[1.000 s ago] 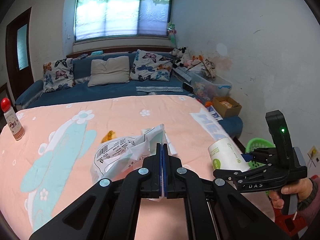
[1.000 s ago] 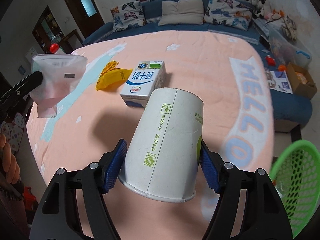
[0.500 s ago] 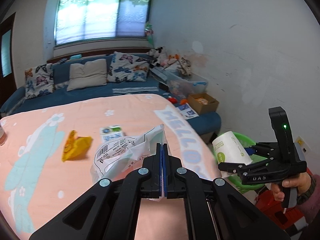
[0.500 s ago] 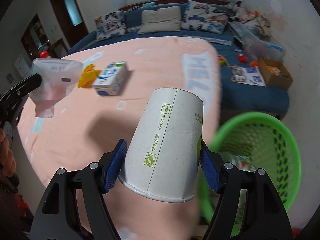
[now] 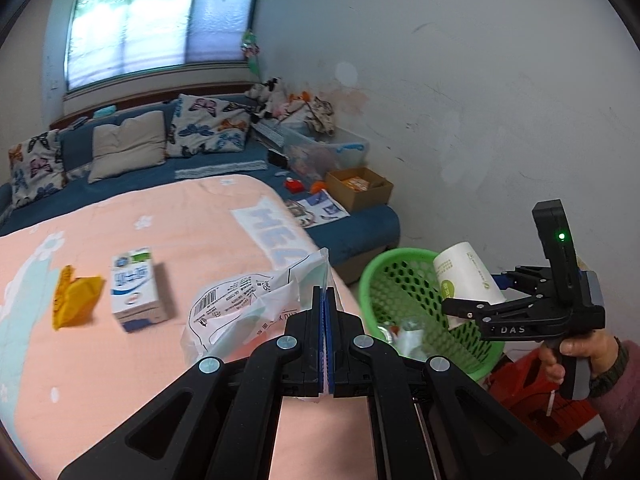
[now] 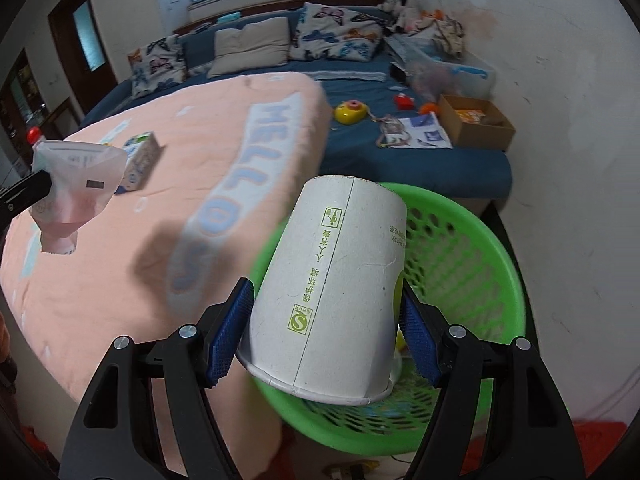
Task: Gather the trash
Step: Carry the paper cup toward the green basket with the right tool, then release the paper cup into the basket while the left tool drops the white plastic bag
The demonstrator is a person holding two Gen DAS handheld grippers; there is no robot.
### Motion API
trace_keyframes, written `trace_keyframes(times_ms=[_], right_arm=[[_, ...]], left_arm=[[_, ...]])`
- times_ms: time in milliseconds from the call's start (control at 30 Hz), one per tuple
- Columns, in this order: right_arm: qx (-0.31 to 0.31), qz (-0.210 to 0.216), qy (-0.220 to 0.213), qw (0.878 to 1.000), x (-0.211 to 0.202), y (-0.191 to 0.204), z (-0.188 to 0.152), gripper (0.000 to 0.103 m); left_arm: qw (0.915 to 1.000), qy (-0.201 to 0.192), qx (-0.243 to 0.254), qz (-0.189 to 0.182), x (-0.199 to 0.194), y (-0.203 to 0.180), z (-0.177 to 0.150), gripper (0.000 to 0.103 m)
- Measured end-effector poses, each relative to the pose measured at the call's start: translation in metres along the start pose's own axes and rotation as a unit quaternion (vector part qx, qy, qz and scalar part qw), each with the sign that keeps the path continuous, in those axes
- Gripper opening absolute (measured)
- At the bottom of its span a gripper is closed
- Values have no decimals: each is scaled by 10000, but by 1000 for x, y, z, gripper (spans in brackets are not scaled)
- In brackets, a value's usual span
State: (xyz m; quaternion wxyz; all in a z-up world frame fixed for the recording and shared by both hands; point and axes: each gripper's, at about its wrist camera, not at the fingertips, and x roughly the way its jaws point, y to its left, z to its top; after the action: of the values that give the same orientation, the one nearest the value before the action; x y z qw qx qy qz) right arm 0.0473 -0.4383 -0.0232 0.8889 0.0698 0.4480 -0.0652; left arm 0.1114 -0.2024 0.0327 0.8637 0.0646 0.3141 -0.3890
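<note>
My right gripper [image 6: 324, 330] is shut on a white paper cup [image 6: 336, 280], held tilted above the green mesh basket [image 6: 492, 240] that stands on the floor beside the bed. In the left wrist view the same cup [image 5: 466, 284] hangs over the basket's rim [image 5: 368, 280]. My left gripper [image 5: 325, 300] is shut on a crumpled clear plastic bag [image 5: 240, 304] with a barcode label, over the pink bedspread. That bag [image 6: 76, 184] shows at the left of the right wrist view. A milk carton [image 5: 134, 288] and a yellow wrapper [image 5: 74, 300] lie on the bedspread.
The pink bedspread [image 5: 120, 360] covers a bed edged by a blue mattress [image 6: 420, 160] with pillows, toys, a cardboard box [image 6: 476, 122] and a clear bin. A white wall stands right of the basket. A red stool [image 5: 532, 384] sits under the person's hand [image 5: 576, 352].
Both grippers have swung right, away from the bed's middle. The cup now hangs over the green basket, and the carton and wrapper have slid left in both views.
</note>
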Motion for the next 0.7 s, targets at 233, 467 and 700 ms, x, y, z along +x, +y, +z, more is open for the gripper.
trace_keyframes(times_ms=[233, 467, 700], right_arm=[[152, -288, 112, 9994, 7, -29, -16, 73], [325, -362, 142, 9987, 6, -52, -27, 77], [423, -461, 78, 9980, -1, -70, -34, 79]], left_arm=[[9992, 242, 129, -274, 33, -33, 2, 1], [9974, 477, 135, -519, 67, -56, 6, 1], [9944, 705, 33, -786, 96, -76, 5, 1]])
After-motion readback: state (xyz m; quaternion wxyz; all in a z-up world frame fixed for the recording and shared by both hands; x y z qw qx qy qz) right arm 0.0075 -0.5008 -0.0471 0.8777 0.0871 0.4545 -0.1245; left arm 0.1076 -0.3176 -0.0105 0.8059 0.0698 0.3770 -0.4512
